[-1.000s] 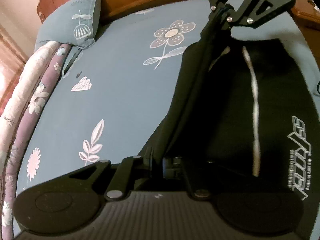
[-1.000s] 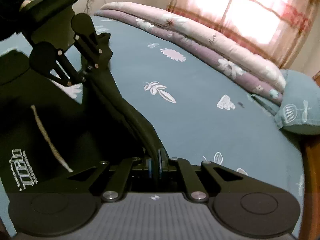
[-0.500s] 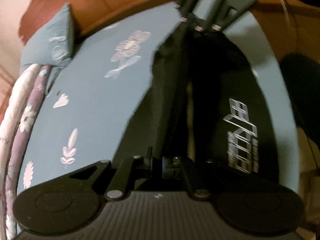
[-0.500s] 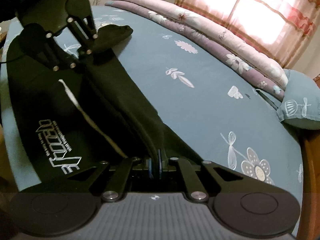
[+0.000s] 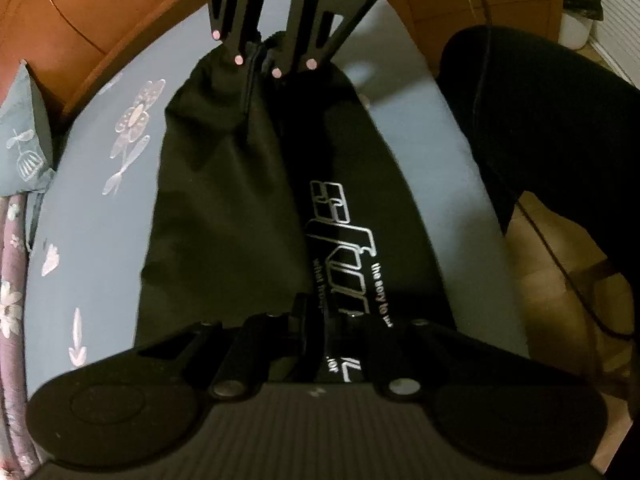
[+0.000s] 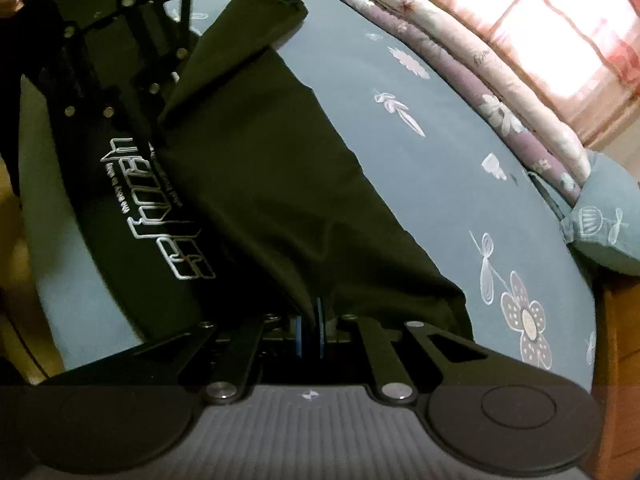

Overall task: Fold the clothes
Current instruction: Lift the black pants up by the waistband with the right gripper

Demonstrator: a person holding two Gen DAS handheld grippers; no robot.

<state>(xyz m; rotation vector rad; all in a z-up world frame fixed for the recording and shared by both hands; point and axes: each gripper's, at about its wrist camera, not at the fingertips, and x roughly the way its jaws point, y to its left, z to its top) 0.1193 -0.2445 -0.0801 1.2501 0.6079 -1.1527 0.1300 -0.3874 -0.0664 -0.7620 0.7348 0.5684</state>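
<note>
- The black garment (image 5: 248,184) has swung toward the bed's (image 5: 92,216) near edge in the last second; its raised flap now drapes across the printed lettering (image 5: 340,232), so this fold looks well underway.
- My left gripper (image 5: 316,316) pinches one end of the flap, my right gripper (image 6: 310,320) the other (both fingers closed on cloth).
- Hard to see how many layers lie underneath.

Swung the lifted edge of the black garment (image 5: 224,184) over toward the near bed side, now covering its white stripe.
</note>
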